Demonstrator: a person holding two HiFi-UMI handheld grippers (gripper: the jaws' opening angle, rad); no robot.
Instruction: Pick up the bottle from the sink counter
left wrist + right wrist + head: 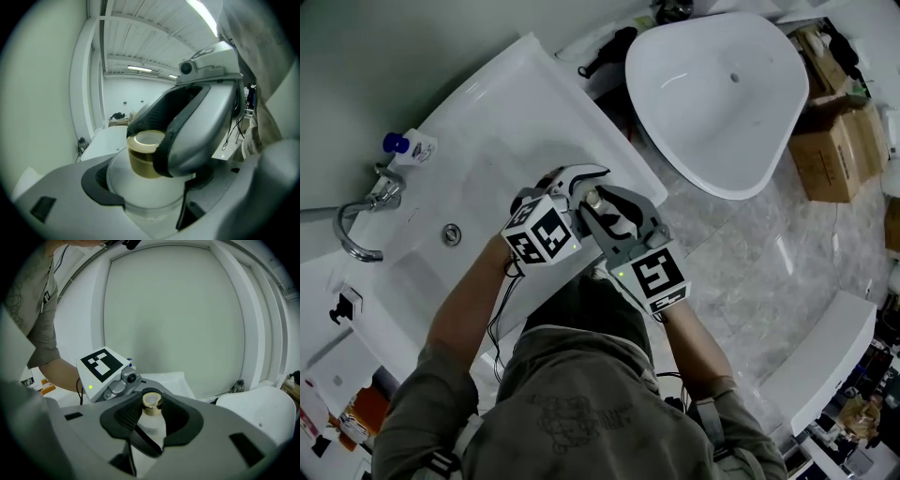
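Two grippers meet just ahead of the person's (572, 412) chest, both closed on one bottle (140, 187). The left gripper (147, 183) has its jaws pinching the white body low down, and the body fills the space between the pads. The right gripper (152, 411) comes in from the opposite side and clamps higher, its dark pads pressed in on either side just under the gold cap (151, 400). The bottle stands upright between them, over the front edge of the sink counter (516, 94). It appears lifted clear of the surface, though the grippers hide its base. Beneath lies the counter's shallow white basin (487, 187), with a round drain (451, 234) toward the back and a chrome tap (366, 220) at its rim. Beside the tap, at the counter's rear edge, stands a small blue-capped container (405, 145), well apart from the grippers. Behind the counter rises a plain pale wall (394, 47). To the right of the counter, a rounded white tub (722, 94) sits on a grey marbled floor (741, 262), with cardboard boxes (830, 150) just beyond it. Farther off, the left gripper view shows a white panelled ceiling (140, 28) with strip lights (139, 69).
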